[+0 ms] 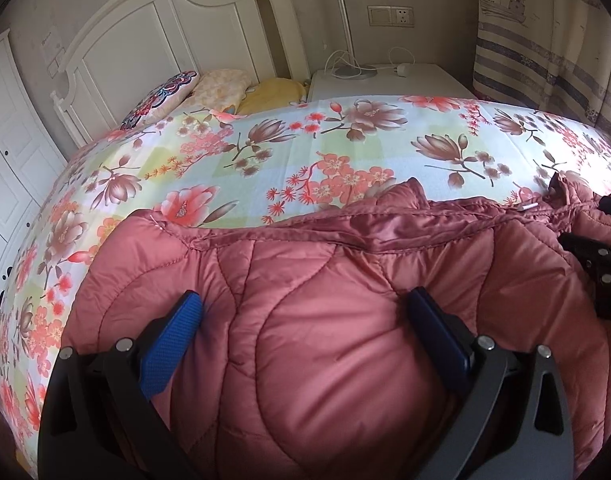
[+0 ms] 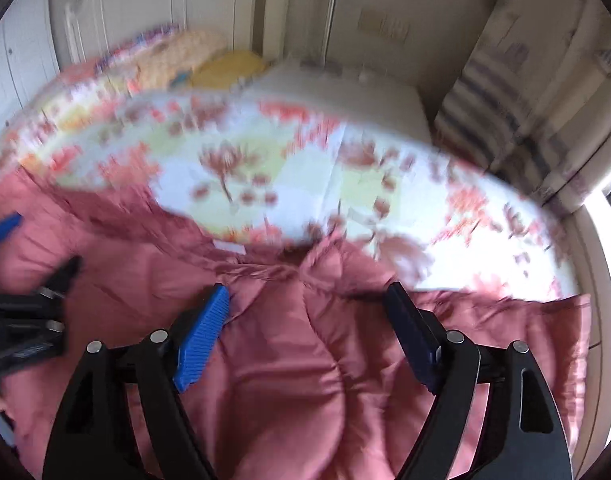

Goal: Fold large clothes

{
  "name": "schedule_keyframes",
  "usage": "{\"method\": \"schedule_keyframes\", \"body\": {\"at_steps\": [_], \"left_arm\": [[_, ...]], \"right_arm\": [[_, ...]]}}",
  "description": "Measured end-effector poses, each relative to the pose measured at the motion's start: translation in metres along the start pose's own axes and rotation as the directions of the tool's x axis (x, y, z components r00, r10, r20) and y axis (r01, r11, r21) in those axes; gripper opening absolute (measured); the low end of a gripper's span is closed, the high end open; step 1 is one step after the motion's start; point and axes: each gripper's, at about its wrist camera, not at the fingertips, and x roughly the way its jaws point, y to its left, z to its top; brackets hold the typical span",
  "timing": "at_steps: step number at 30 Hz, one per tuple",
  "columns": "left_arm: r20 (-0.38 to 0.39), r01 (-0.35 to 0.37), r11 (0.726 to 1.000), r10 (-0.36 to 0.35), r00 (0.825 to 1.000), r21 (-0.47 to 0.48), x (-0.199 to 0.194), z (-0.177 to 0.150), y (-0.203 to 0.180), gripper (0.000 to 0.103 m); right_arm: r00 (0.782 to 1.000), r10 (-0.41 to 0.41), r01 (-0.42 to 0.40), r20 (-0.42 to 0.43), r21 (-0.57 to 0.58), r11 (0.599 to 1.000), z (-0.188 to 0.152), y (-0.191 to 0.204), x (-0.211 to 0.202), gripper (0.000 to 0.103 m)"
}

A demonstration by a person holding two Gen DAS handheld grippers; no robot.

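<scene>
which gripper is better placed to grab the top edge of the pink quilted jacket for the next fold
Left, probably. The left gripper hangs open over the pink quilted jacket, near its top hem, in a sharp view. The right gripper is open too, but its view is blurred.

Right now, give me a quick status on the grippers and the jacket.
Left gripper open over the pink quilted jacket. Right gripper open, nothing clamped. Jacket flat on the floral bedsheet. Nothing in the way.

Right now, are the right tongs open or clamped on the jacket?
Open. The right tongs stand wide over the pink quilted jacket, and no fabric is pinched between the pads.
</scene>
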Motion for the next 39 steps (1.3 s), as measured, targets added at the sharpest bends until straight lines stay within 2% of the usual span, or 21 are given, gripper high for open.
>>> {"method": "schedule_keyframes", "body": {"at_steps": [5, 7, 10, 12, 14, 15, 17, 19, 21, 24, 27, 30, 34, 35, 36, 37, 39], "left_arm": [[-0.001, 0.001, 1.000, -0.001, 1.000, -0.001, 0.000, 0.000, 0.000, 0.101], [0.000, 0.000, 1.000, 0.000, 1.000, -0.001, 0.000, 0.000, 0.000, 0.101], [0.000, -0.001, 1.000, 0.001, 1.000, 0.000, 0.000, 0.000, 0.000, 0.101], [0.000, 0.000, 1.000, 0.000, 1.000, 0.000, 0.000, 0.000, 0.000, 0.101], [0.000, 0.000, 1.000, 0.000, 1.000, 0.001, 0.000, 0.000, 0.000, 0.101], [0.000, 0.000, 1.000, 0.000, 1.000, 0.001, 0.000, 0.000, 0.000, 0.101], [0.002, -0.005, 1.000, 0.005, 1.000, 0.005, 0.000, 0.000, -0.001, 0.101], [0.000, -0.007, 1.000, 0.007, 1.000, 0.004, 0.000, 0.000, -0.001, 0.101], [-0.001, -0.006, 1.000, 0.006, 1.000, 0.003, 0.000, 0.000, -0.001, 0.101], [-0.001, -0.006, 1.000, 0.006, 1.000, 0.003, 0.000, 0.000, 0.000, 0.101], [0.000, -0.008, 1.000, 0.008, 1.000, 0.004, 0.000, 0.000, -0.001, 0.101], [0.000, -0.006, 1.000, 0.006, 1.000, 0.004, 0.000, 0.000, -0.001, 0.101], [0.000, -0.005, 1.000, 0.005, 1.000, 0.003, 0.000, 0.000, -0.001, 0.101], [0.000, -0.007, 1.000, 0.007, 1.000, 0.004, 0.000, 0.000, -0.001, 0.101], [0.000, -0.006, 1.000, 0.006, 1.000, 0.004, 0.000, 0.000, -0.001, 0.101], [0.000, -0.005, 1.000, 0.005, 1.000, 0.004, 0.000, 0.000, -0.001, 0.101], [0.000, -0.006, 1.000, 0.006, 1.000, 0.004, 0.000, 0.000, -0.001, 0.101]], "right_arm": [[1.000, -0.011, 0.011, 0.029, -0.003, 1.000, -0.002, -0.001, -0.017, 0.080], [0.994, -0.008, 0.009, 0.107, -0.008, 1.000, -0.009, -0.006, -0.046, 0.081], [0.987, -0.021, 0.018, 0.161, 0.018, 1.000, -0.027, -0.025, -0.074, 0.086], [0.985, -0.067, 0.058, 0.160, 0.063, 0.996, -0.043, -0.045, -0.081, 0.086], [0.989, -0.089, 0.075, 0.120, 0.112, 0.991, -0.061, -0.066, -0.074, 0.086], [0.993, -0.082, 0.069, 0.087, 0.150, 0.986, -0.070, -0.079, -0.065, 0.086], [0.996, -0.006, -0.014, 0.091, 0.218, 0.976, -0.082, -0.096, -0.054, 0.088], [0.997, 0.001, -0.019, 0.083, 0.222, 0.975, -0.081, -0.096, -0.048, 0.091], [0.998, -0.034, 0.023, 0.061, 0.180, 0.983, -0.076, -0.087, -0.046, 0.091], [0.996, -0.047, 0.032, 0.072, 0.188, 0.982, -0.078, -0.090, -0.060, 0.091], [0.983, -0.090, 0.050, 0.160, 0.236, 0.971, -0.099, -0.099, -0.092, 0.091], [0.986, -0.117, 0.080, 0.118, 0.281, 0.956, -0.122, -0.111, -0.085, 0.091], [0.996, -0.014, -0.017, 0.089, 0.340, 0.940, -0.133, -0.123, -0.068, 0.092], [0.997, -0.011, -0.015, 0.073, 0.350, 0.937, -0.131, -0.125, -0.070, 0.092], [0.996, -0.045, 0.016, 0.075, 0.353, 0.936, -0.127, -0.124, -0.078, 0.091], [0.990, -0.096, 0.055, 0.103, 0.348, 0.936, -0.124, -0.118, -0.091, 0.091], [0.982, -0.085, 0.025, 0.171, 0.324, 0.946, -0.117, -0.099, -0.109, 0.091]]}}
